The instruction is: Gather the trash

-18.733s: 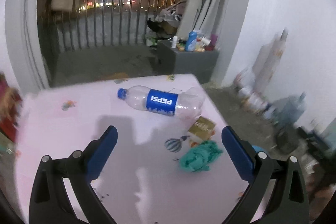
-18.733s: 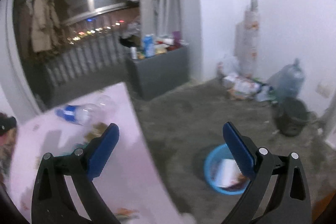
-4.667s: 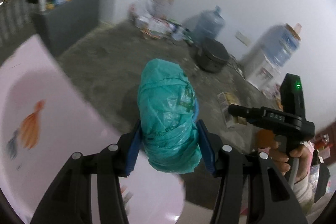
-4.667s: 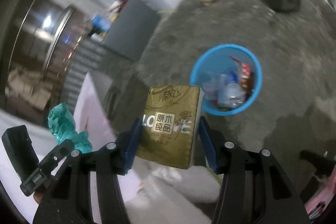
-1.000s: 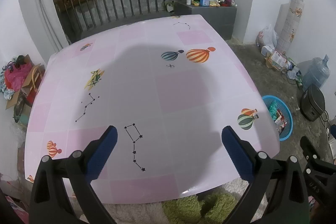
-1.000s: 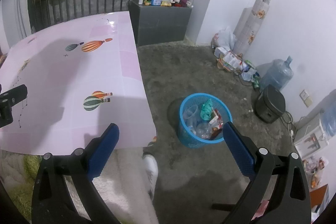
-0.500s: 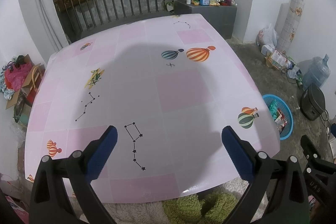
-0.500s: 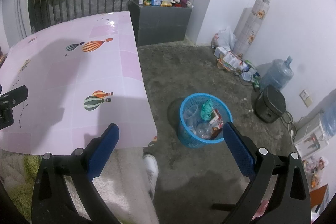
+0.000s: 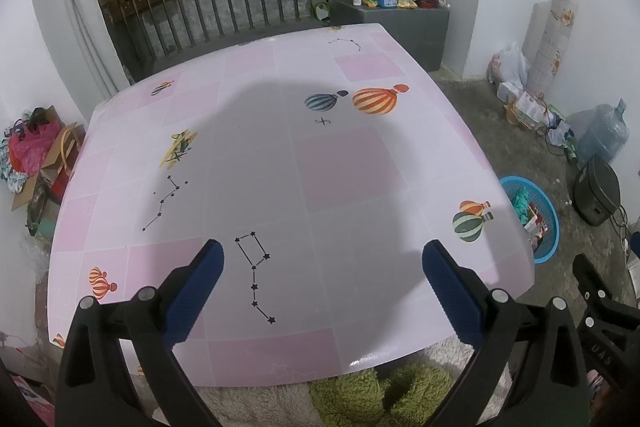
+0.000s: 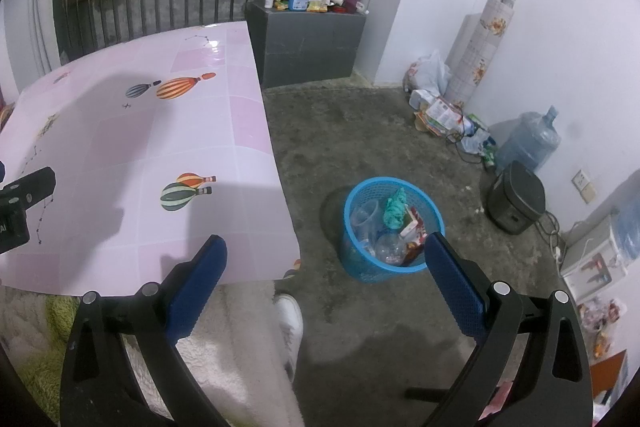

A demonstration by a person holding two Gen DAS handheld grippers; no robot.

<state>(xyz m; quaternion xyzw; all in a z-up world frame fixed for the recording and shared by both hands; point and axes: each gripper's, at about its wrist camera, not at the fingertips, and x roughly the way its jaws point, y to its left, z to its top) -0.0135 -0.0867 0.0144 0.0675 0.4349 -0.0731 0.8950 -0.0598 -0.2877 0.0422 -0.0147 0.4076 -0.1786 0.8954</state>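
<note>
Left wrist view
Left tongs: hanging wide apart over the near part of the counter, gripping nothing; black frames carrying blue ribbed pads.
Counter: lying under a glossy pink-and-white checked cover printed with striped balloons and star lines; a broad soft shadow is falling across its middle.
Basket: standing on the floor just past the counter's right edge; blue plastic mesh, round; the counter edge is hiding its left side.
Trash: sitting inside the basket, showing only as green and red scraps.
Right tongs: poking in at the lower right as a black body; the frame is cutting off the fingers.
Fleece: showing green and white, shaggy, below the counter's near edge.

Right wrist view
Right tongs: hanging wide apart above the concrete floor, holding nothing; the right pad is overlapping the basket's near rim.
Basket: standing on the floor, near the counter corner but not touching it.
Trash: lying piled in the basket: a crumpled teal bag, clear plastic bottle and cup shapes, a red-and-white carton; labels too small for reading.
Counter: filling the left, its corner drooping over the edge.
Left tongs: entering at the left edge as a black block, the fingers falling outside the frame.
Shoe: white, peeking out beside a white fleece leg.
</note>
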